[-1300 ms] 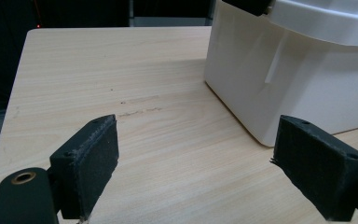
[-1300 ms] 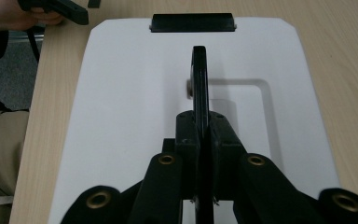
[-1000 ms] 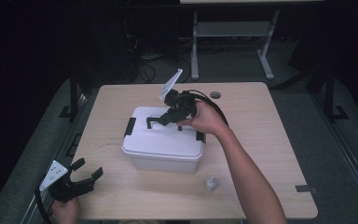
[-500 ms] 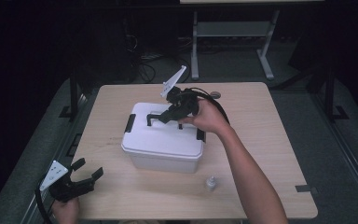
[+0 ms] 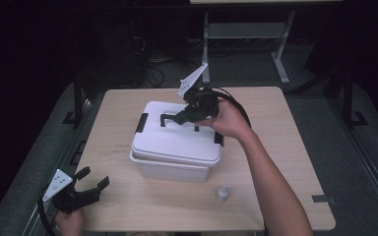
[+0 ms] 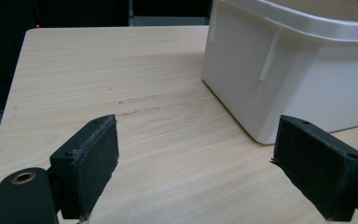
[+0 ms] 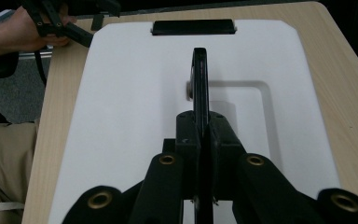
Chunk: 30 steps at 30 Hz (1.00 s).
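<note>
The right claw (image 5: 177, 119) is clamped on the black handle (image 7: 200, 84) of the white lid (image 5: 177, 140), which sits tilted on the box (image 5: 170, 169). The left claw (image 5: 92, 180) gapes wide and empty at the table's (image 5: 275, 147) near left corner.

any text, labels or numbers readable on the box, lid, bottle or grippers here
None can be read.
White box and lid: plain, no print.
Small bottle: too small to tell.
Grey plate on the left gripper: faint dots, not legible.
Right gripper: no markings visible.

Dim lab; bare wooden table (image 5: 128, 103); cables (image 5: 152, 66)
</note>
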Available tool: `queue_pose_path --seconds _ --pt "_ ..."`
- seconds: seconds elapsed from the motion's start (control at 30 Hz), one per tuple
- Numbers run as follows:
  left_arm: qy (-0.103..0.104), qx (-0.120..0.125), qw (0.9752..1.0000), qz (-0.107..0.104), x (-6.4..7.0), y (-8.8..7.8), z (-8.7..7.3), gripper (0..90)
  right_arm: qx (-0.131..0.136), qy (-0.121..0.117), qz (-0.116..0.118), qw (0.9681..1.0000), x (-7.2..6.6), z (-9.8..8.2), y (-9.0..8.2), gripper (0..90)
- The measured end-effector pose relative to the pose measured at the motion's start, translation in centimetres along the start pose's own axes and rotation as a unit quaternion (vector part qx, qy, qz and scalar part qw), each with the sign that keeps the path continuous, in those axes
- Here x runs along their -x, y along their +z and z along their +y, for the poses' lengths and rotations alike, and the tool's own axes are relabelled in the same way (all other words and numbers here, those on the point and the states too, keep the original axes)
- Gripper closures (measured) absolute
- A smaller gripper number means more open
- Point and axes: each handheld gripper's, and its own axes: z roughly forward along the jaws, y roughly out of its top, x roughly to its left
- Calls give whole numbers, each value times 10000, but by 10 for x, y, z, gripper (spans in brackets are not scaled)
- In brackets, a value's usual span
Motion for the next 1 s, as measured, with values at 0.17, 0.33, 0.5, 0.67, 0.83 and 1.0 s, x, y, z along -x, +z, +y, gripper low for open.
queue_pose_path --seconds 0.17,0.33,0.5,0.67,0.83,1.0 --pt "26 -3 10000 1 1 1 0 130 15 26 -89 10000 -3 -3 -14 841" --pt "30 5 10000 -8 2 2 1 130 0 33 -186 9998 -5 -7 -26 840" --pt "63 -16 10000 -21 4 2 1 130 -11 61 -274 9996 -7 -14 -38 840" --pt "76 -38 10000 -30 4 3 1 130 -4 124 -390 9992 -9 -22 -51 840" --pt "86 -61 9999 -45 5 5 1 130 13 236 -475 9986 -11 -33 -63 841" --pt "102 -86 9999 -49 6 6 0 130 39 385 -573 9976 -13 -50 -75 840"
